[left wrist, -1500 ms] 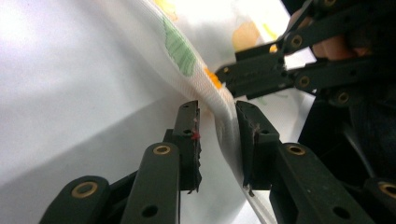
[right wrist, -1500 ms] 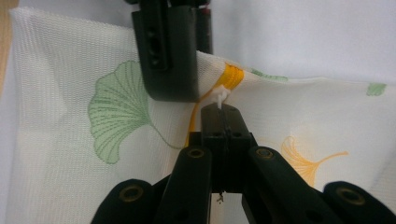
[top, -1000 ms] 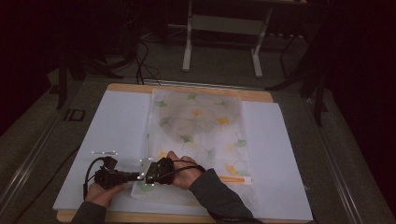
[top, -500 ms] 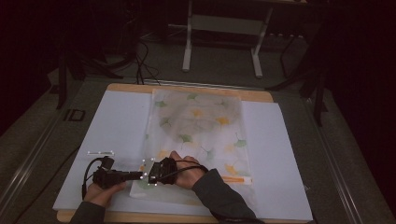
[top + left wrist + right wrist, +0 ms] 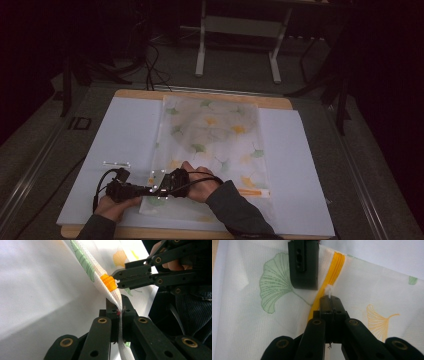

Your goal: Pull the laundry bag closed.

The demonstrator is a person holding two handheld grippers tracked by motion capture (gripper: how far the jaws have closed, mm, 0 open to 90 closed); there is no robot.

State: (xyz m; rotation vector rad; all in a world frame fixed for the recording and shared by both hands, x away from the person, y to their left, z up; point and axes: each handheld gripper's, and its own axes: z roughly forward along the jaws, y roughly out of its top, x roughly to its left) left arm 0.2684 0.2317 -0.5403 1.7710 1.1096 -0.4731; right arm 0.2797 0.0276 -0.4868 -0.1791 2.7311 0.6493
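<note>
A pale fabric cover [image 5: 215, 135] printed with ginkgo leaves lies flat on the white board [image 5: 120, 135]. Its orange zipper [image 5: 335, 266] runs along the near left edge. My left gripper [image 5: 119, 311] has just closed again and is shut on the cover's seam beside the zipper, with the cloth pinched between its pads. My right gripper [image 5: 329, 300] is shut on the small white zipper pull [image 5: 329, 291]. In the high view both grippers meet tip to tip at the cover's near left corner, left gripper [image 5: 145, 190] and right gripper [image 5: 159, 186].
The white board rests on a wooden tabletop [image 5: 280, 102]. A metal stand [image 5: 235, 25] and cables [image 5: 150, 65] sit on the dark floor beyond the table. A small orange-and-white tag [image 5: 252, 191] lies on the cover's near right part.
</note>
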